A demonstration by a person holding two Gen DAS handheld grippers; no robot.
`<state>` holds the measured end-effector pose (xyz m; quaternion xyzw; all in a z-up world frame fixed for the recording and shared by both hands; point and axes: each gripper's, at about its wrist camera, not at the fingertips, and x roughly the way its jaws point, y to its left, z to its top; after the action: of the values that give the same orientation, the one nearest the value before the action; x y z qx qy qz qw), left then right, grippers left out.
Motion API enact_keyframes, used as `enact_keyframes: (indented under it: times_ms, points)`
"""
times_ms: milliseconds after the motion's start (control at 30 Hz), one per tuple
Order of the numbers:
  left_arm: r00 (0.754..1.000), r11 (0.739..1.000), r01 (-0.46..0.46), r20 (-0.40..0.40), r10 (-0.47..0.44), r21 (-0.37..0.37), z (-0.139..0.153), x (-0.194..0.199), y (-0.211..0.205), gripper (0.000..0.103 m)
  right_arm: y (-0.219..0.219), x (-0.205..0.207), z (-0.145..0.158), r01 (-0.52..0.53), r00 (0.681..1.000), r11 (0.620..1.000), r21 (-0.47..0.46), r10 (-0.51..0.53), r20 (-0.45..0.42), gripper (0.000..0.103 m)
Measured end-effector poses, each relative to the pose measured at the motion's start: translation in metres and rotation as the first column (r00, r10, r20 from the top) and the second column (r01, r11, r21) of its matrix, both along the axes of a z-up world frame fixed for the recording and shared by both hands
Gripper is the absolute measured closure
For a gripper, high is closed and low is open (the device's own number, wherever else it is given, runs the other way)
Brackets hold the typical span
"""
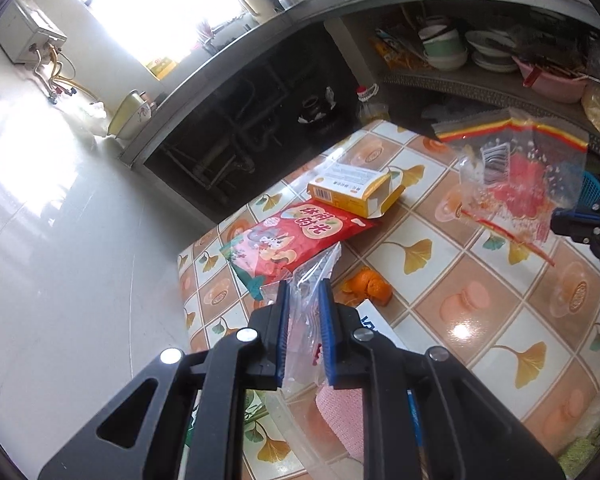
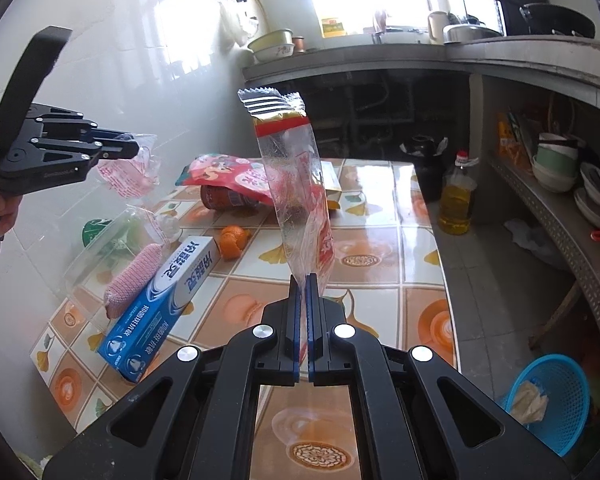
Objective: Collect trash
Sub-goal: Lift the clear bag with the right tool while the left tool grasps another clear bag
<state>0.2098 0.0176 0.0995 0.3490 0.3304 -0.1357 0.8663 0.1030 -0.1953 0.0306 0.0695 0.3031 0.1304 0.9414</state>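
Down by the floor, right of the desk [image 2: 384,240], sits the blue basket [image 2: 556,396]. Our right tongs [image 2: 303,280] (nearer it) pinch a tall wrapper [image 2: 296,184]; our left tongs [image 1: 303,286] grip a clear bag [image 1: 308,304].

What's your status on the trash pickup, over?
Left gripper shut on clear pink wrapper. Right gripper shut on clear red wrapper. Blue basket right of table, nothing blocking.

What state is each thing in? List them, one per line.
left gripper: shut on a clear wrapper, held above the table.
right gripper: shut on a tall clear bag, standing upright.
yellow box: lying, end flap open.
toothpaste box: lying flat.
blue basket: holds crumpled paper.
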Motion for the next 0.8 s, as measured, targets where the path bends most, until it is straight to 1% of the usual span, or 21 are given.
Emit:
enact_keyframes:
  times_ms: [167,333,533,800]
  points:
    - [1.000,0.998,0.002,0.008,-0.002,-0.059,0.017,-0.013,0.004,0.090,0.001,-0.004,0.006,-0.007,1.000,1.000,0.010,0.007,0.016,0.102]
    - [0.999,0.994,0.021,0.036,-0.017,-0.109,0.034,-0.026,0.002,0.090,0.001,-0.009,0.016,-0.016,0.999,1.000,0.014,0.015,0.038,0.102]
    - [0.997,0.988,0.049,0.067,-0.040,-0.144,0.051,-0.044,-0.002,0.090,0.000,-0.019,0.029,-0.021,0.997,1.000,0.020,0.020,0.068,0.103]
    - [0.994,0.978,0.083,0.090,-0.066,-0.194,0.071,-0.066,-0.008,0.090,-0.004,-0.037,0.047,-0.023,0.993,0.999,0.022,0.020,0.120,0.103]
